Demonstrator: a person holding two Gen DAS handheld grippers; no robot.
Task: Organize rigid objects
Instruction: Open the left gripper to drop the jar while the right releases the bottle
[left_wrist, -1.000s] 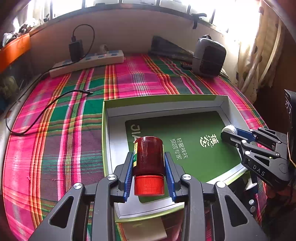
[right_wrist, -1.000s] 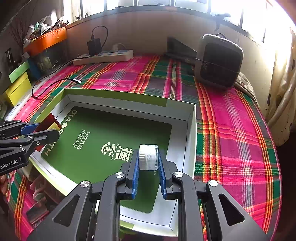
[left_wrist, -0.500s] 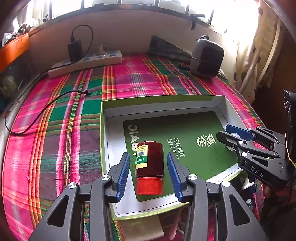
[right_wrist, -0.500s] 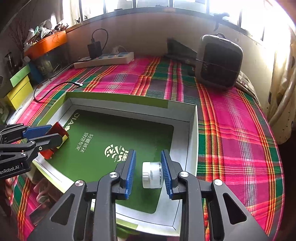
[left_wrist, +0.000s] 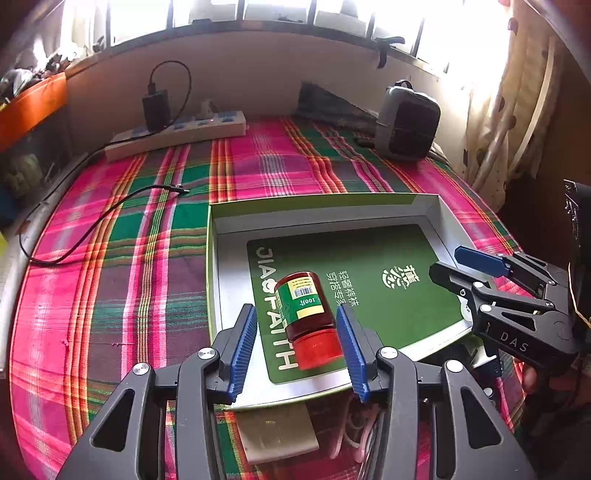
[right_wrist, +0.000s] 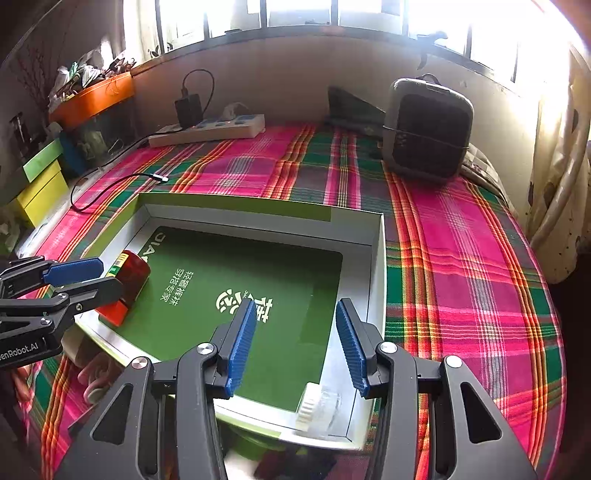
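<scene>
A dark red jar with a red cap (left_wrist: 308, 319) lies on its side in the shallow green-floored box (left_wrist: 432, 210), near its front left. My left gripper (left_wrist: 297, 349) is open, its blue pads either side of the jar without touching. The jar (right_wrist: 127, 284) also shows in the right wrist view, behind the left gripper (right_wrist: 79, 280). A small white and clear jar (right_wrist: 319, 406) lies in the box's (right_wrist: 376, 258) front right corner. My right gripper (right_wrist: 295, 347) is open and empty above it. It also shows in the left wrist view (left_wrist: 463, 266).
The box sits on a pink and green plaid cloth (right_wrist: 461, 258). A grey heater (right_wrist: 428, 129), a power strip (right_wrist: 207, 131) with a charger and a loose black cable (left_wrist: 92, 221) lie behind. Yellow and green boxes (right_wrist: 40, 184) stand at the left edge.
Both grippers opened and let go: the red jar and the white jar now lie in the box. Both grippers have pulled back and opened wider.
</scene>
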